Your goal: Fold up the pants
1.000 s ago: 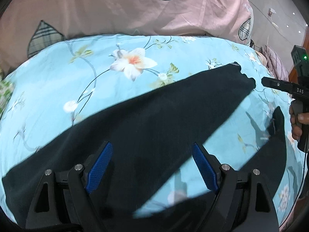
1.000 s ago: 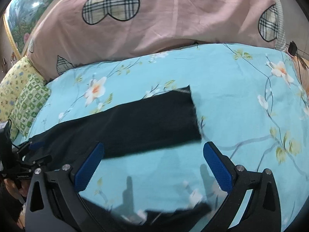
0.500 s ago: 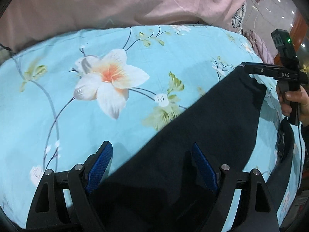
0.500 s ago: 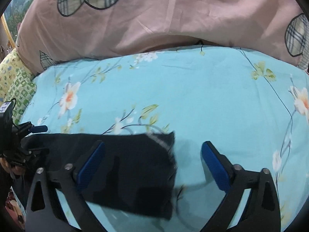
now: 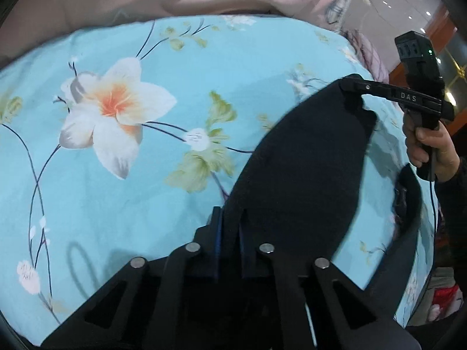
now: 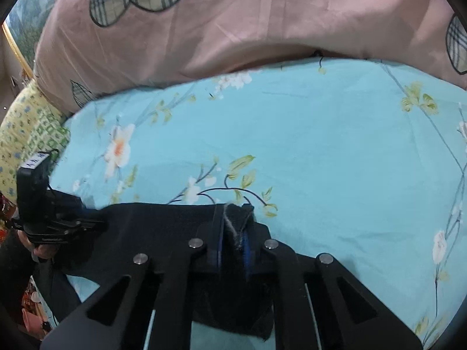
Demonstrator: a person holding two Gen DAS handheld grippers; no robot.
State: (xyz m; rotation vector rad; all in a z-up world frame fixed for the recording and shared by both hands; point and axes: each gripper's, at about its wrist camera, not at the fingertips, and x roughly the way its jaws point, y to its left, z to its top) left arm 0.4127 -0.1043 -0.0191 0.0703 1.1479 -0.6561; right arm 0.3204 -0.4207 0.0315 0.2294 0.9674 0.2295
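The black pants (image 5: 303, 169) lie on a light blue floral bedsheet (image 5: 146, 189). My left gripper (image 5: 230, 227) is shut on the near edge of one leg. My right gripper (image 5: 350, 86) shows at the far right of the left wrist view, shut on the leg's far hem corner. In the right wrist view my right gripper (image 6: 233, 233) pinches the hem of the pants (image 6: 163, 221), with frayed threads between its jaws. My left gripper (image 6: 87, 223) shows at the left of that view, clamped on the same leg. The second leg (image 5: 408, 221) trails off to the right.
A pink quilt with plaid heart patches (image 6: 233, 23) is heaped along the far side of the bed. A yellow-green patterned pillow (image 6: 26, 134) lies at the far left. The bed's right edge and the room floor (image 5: 437, 300) show at the right of the left wrist view.
Both grippers were open above the pants; they have come down and closed on the leg, the left on its edge, the right on its hem corner.
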